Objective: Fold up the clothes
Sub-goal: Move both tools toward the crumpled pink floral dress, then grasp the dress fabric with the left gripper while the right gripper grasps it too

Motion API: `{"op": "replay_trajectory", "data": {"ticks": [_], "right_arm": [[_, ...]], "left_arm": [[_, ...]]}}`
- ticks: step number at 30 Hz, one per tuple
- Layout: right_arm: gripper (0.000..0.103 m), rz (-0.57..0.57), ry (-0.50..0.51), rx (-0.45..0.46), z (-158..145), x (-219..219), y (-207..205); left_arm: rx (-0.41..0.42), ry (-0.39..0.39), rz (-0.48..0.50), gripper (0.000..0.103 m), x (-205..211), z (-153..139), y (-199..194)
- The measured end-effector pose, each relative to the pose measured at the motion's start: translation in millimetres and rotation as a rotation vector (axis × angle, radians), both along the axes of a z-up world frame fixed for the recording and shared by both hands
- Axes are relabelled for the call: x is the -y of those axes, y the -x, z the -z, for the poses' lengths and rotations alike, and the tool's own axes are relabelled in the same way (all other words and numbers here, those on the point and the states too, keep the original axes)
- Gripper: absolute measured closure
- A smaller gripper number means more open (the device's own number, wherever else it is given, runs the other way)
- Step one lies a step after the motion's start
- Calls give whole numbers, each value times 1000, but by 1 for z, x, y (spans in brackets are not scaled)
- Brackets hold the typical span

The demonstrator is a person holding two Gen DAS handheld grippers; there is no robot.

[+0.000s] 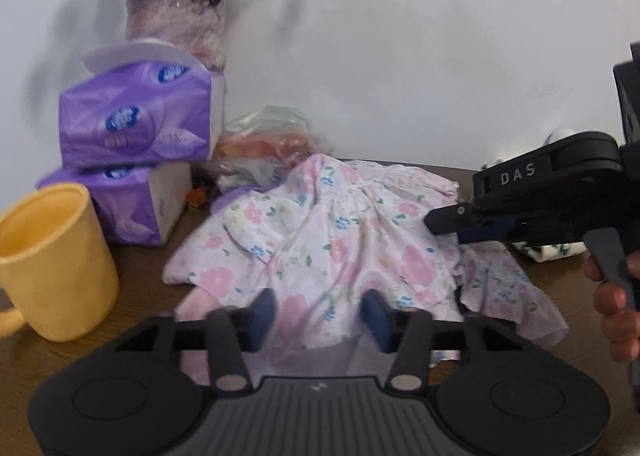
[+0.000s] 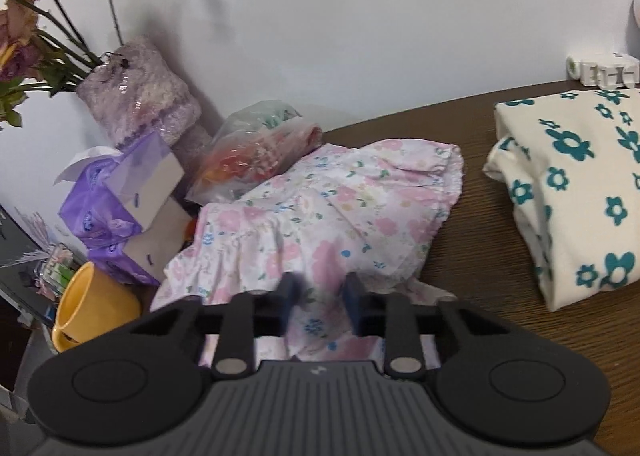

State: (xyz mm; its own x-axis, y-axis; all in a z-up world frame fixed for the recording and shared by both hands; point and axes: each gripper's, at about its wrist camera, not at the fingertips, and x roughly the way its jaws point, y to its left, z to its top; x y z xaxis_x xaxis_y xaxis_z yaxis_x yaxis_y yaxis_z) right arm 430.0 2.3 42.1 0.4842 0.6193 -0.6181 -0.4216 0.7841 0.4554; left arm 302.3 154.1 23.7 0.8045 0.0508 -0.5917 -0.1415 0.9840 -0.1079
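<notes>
The left gripper (image 1: 320,312) hangs over the pink dress (image 1: 320,240) on the table (image 1: 120,308), jaws apart. The right gripper (image 2: 320,296) does likewise. Only the right view shows the folded teal-flowered cloth (image 2: 572,184); only the left shows the right gripper side-on.

A pink floral garment (image 2: 320,216) with frilled edges is spread, rumpled and unfolded, on the dark wooden table (image 2: 472,256), its far edge propped against a plastic bag (image 2: 260,144). To its right, well apart, a cream cloth with teal flowers (image 2: 572,192) is seen already folded.
</notes>
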Motion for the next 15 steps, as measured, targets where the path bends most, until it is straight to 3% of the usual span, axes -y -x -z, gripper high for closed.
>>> {"op": "replay_trajectory", "data": {"ticks": [2,5,10,15], "right_arm": [[95,-9,-13,25,-3,1,5],[101,-25,-28,60,-10,5,11],[103,-40,-72,122,-30,14,23],[103,-48,-134,206,-74,31,45]], "left_arm": [[-7,41,9,90,-3,0,1],[12,34,22,98,-2,-4,5],[88,34,24,102,0,-20,21],[218,41,18,103,1,-57,56]]}}
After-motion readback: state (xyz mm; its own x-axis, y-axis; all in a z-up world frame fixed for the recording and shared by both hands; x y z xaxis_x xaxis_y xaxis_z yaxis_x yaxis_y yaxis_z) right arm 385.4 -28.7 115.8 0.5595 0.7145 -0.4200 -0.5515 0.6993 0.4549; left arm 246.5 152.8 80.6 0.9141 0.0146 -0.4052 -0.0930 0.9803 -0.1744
